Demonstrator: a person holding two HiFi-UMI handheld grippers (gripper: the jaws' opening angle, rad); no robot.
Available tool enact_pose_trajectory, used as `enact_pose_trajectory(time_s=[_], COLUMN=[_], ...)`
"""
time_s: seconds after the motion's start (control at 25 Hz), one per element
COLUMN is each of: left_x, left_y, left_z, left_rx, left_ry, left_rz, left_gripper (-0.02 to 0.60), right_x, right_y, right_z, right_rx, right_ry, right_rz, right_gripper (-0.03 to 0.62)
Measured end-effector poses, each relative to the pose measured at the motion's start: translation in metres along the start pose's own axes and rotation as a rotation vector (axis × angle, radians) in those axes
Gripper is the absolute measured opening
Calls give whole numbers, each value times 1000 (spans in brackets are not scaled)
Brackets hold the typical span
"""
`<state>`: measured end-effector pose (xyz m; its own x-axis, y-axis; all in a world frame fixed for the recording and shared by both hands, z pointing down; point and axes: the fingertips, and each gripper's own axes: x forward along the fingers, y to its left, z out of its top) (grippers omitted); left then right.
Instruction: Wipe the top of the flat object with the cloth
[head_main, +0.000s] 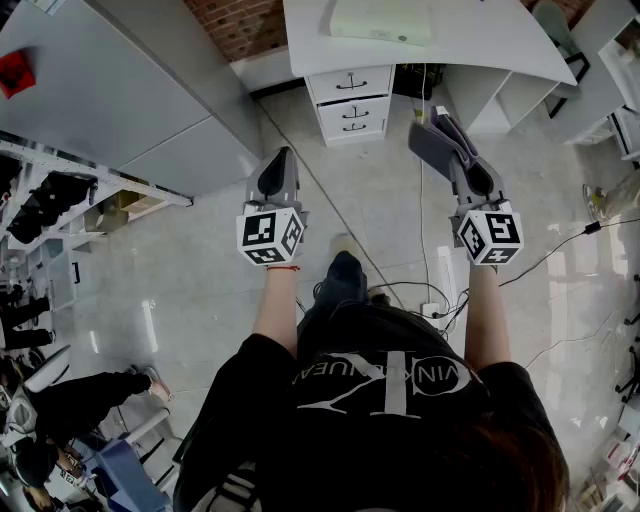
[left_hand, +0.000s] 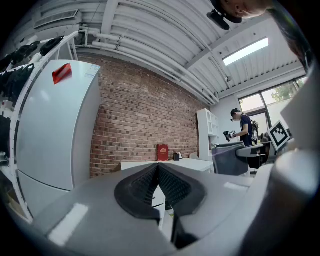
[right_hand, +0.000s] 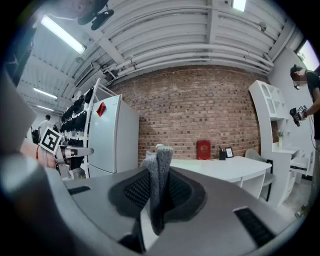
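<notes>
My right gripper (head_main: 447, 132) is shut on a grey cloth (head_main: 428, 148), held in the air above the floor in front of the white desk (head_main: 500, 45). In the right gripper view the cloth (right_hand: 159, 167) stands folded and upright between the jaws of that gripper (right_hand: 159, 186). My left gripper (head_main: 277, 163) is shut with nothing in it; its ribbed pads (left_hand: 145, 186) meet at the tips. A pale flat object (head_main: 381, 20) lies on the desk, well ahead of both grippers.
A white fridge (head_main: 100, 80) stands at the left, with a shoe rack (head_main: 60, 200) beside it. Drawers (head_main: 350, 100) sit under the desk. Cables (head_main: 560, 250) run over the floor at the right. A red book (right_hand: 203, 149) stands on the desk. Another person (left_hand: 245, 129) stands at the right.
</notes>
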<state>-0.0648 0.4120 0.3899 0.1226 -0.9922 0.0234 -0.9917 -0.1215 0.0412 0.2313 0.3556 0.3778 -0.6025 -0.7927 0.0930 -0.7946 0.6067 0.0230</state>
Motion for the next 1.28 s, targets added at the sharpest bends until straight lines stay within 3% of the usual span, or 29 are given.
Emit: enact_pose_trajectory(time_s=[0.56,1.28], left_x=[93,197], left_y=[52,123], left_z=[-1,-18], left_rx=[-8,-28], left_ry=[36,71], left_rz=[-45,-128], left_gripper=[11,11], right_x=[99,196], right_y=[-15,-28], right_z=[2,-1], right_rx=[11,15], right_ry=[33,66], right_rz=[-11,-133], right_gripper=[50,51])
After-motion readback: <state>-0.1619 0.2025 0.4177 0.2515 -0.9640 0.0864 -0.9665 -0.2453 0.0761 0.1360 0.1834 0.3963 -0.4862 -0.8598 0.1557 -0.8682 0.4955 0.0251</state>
